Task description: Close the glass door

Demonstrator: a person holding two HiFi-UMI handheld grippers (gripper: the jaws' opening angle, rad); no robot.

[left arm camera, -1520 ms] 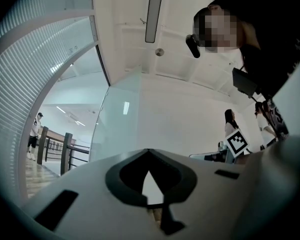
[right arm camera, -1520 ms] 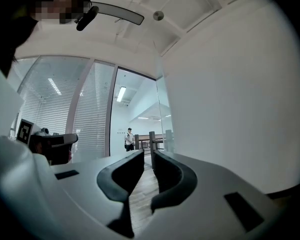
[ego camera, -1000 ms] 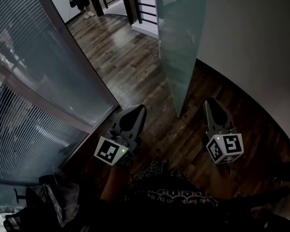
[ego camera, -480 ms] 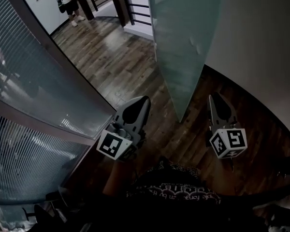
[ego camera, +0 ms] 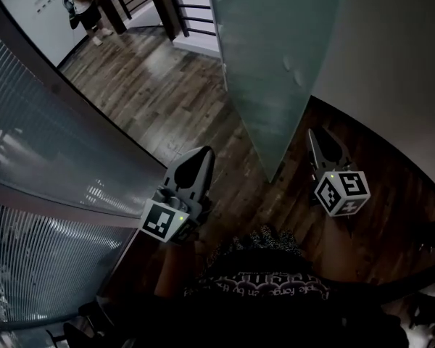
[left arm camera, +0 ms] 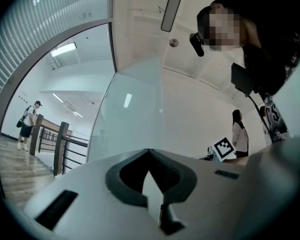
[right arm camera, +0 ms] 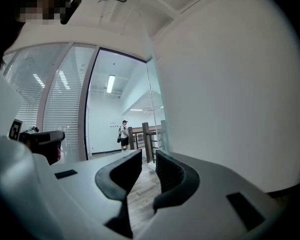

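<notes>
The frosted glass door (ego camera: 268, 64) stands swung open, its near edge pointing at me between the two grippers. My left gripper (ego camera: 198, 156) hangs to the left of that edge, a little short of it, touching nothing. In the left gripper view its tips (left arm camera: 149, 151) meet, with the door pane (left arm camera: 135, 119) ahead. My right gripper (ego camera: 320, 138) is on the right side of the door edge, between the pane and the white wall. Its jaws (right arm camera: 148, 156) have just been opening and show a clear gap with nothing in it; the door (right arm camera: 156, 109) is seen edge-on beyond.
A curved glass wall with blinds (ego camera: 51, 158) runs along the left. A white wall (ego camera: 399, 85) closes the right. Dark wooden floor (ego camera: 167, 100) leads to a black railing (ego camera: 181, 6), and a person with a backpack (ego camera: 80, 6) stands far off.
Both grippers and my view have moved forward toward the door, whose edge now reaches lower between them. The distant person has drifted left in the picture.
</notes>
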